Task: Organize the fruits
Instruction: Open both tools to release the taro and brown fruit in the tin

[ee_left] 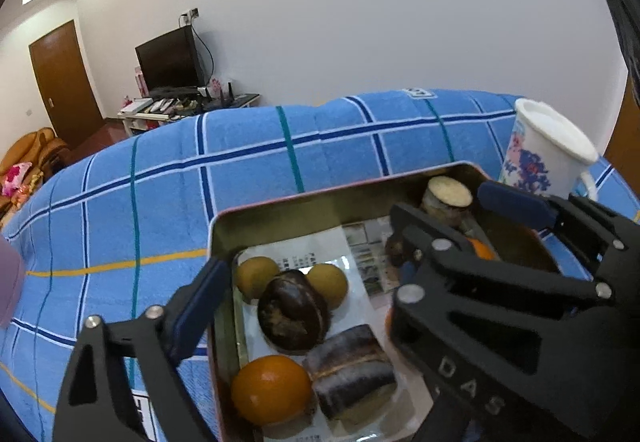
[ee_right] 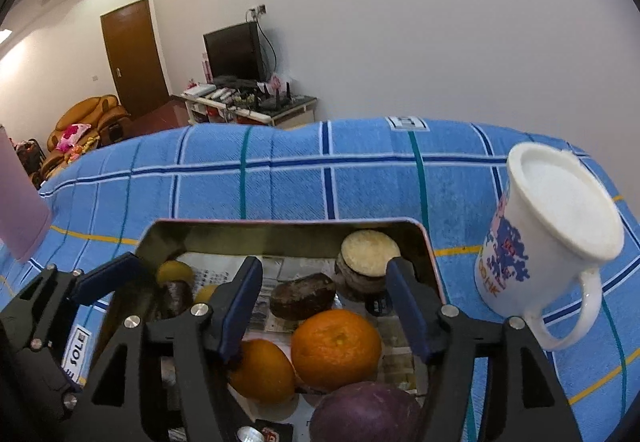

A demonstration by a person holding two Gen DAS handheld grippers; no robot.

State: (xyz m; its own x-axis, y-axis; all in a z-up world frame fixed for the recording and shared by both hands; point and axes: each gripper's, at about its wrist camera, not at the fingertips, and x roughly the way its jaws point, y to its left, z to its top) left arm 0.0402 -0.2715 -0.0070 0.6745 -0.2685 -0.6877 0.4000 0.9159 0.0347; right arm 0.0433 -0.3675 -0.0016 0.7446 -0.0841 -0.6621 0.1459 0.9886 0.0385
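A metal tin point(ee_left: 224, 226) point(ee_right: 160, 230) lined with newspaper sits on a blue checked cloth. It holds oranges point(ee_left: 270, 388) point(ee_right: 335, 348), two yellow-brown round fruits point(ee_left: 328, 284), a dark brown fruit point(ee_left: 292, 312), a purple fruit point(ee_right: 366, 414), cut dark-skinned pieces point(ee_left: 352, 374) point(ee_right: 302, 296) and a cut pale-topped piece point(ee_left: 448, 196) point(ee_right: 368, 256). My left gripper point(ee_left: 352, 238) is open; its left finger is outside the tin's left wall. My right gripper point(ee_right: 326, 278) is open above the oranges. The right gripper's fingers point(ee_left: 516, 202) cross the left wrist view.
A white mug with a blue and pink print point(ee_left: 544, 154) point(ee_right: 548, 230) stands right of the tin. A pink object point(ee_right: 20, 198) stands at the far left. Behind the cloth are a TV stand point(ee_right: 248, 106), a door point(ee_right: 134, 54) and an orange armchair point(ee_right: 88, 126).
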